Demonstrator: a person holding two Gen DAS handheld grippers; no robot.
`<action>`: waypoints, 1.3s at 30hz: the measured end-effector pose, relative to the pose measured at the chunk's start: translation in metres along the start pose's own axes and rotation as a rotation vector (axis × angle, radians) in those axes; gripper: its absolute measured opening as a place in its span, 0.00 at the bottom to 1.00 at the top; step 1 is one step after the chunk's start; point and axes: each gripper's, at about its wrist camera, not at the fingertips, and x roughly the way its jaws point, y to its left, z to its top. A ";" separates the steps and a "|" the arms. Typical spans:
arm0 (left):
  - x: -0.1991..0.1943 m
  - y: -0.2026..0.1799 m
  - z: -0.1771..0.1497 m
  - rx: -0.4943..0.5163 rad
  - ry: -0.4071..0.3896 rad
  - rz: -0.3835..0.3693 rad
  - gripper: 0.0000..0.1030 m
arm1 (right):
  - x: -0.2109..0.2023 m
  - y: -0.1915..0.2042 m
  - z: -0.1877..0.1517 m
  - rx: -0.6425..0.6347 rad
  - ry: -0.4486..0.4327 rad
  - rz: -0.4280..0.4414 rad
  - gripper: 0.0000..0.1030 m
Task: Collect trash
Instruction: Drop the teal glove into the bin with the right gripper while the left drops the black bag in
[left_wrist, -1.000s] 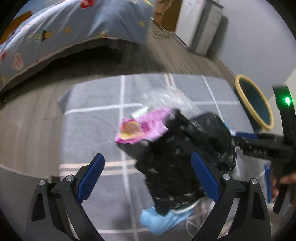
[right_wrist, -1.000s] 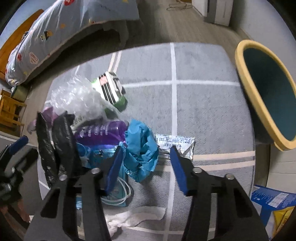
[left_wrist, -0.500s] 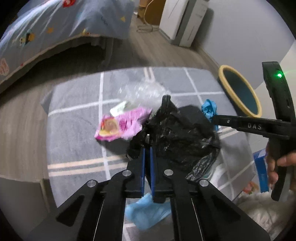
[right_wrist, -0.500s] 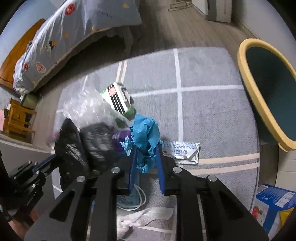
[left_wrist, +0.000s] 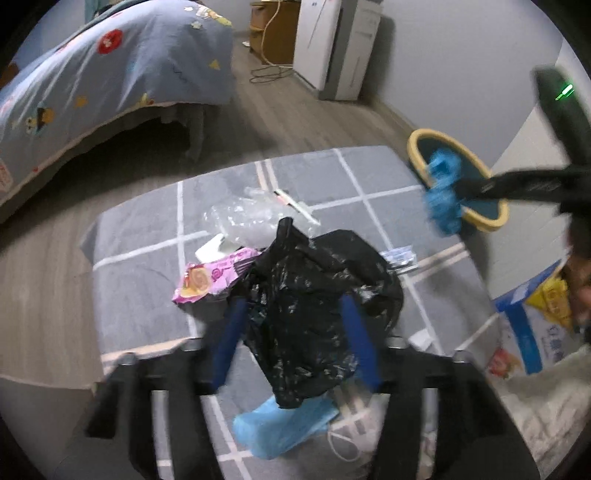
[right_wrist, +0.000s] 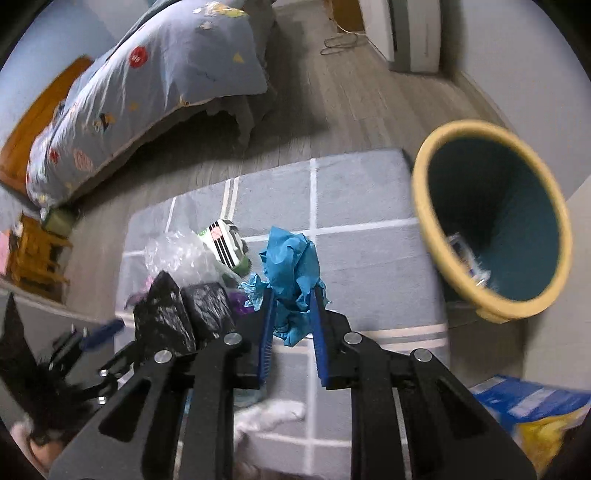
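Since the earlier frames, the crumpled blue paper (right_wrist: 293, 275) is lifted off the rug (right_wrist: 364, 201) in the right gripper (right_wrist: 291, 325), and the left gripper (left_wrist: 291, 332), which was clamped on the black plastic bag (left_wrist: 314, 302) half a second ago, has just been opening its jaws. The bag is seen between the spread left fingers (left_wrist: 231, 332); whether the pads press on it cannot be told through the blur. The right fingers (right_wrist: 319, 332) are pinched on the lower part of the blue paper, most of which stands free above them.

The yellow-rimmed bin (right_wrist: 491, 225) is seen off the right edge of the rug, well apart from the carried paper, with some scraps already inside. Left on the rug are a pink wrapper (left_wrist: 210, 277) beside the bag, clear plastic film (left_wrist: 240, 221) nearer the far edge, and a light-blue piece (left_wrist: 280, 424) under the bag.

Two slips can be expected. With the left jaws widened, the bag may be dropped back onto the pile. The blue paper is held only by a loose fold, so it may be shaken free short of the bin's rim and land on the floor beside it.
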 end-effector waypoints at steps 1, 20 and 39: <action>0.003 0.002 0.000 -0.001 0.008 0.008 0.60 | -0.006 -0.003 -0.001 -0.015 -0.012 -0.011 0.18; -0.043 0.009 0.021 -0.062 -0.133 -0.117 0.05 | -0.028 -0.030 0.012 0.069 -0.109 0.104 0.18; -0.057 -0.051 0.087 0.053 -0.171 -0.124 0.10 | -0.040 -0.094 0.021 0.175 -0.149 0.065 0.18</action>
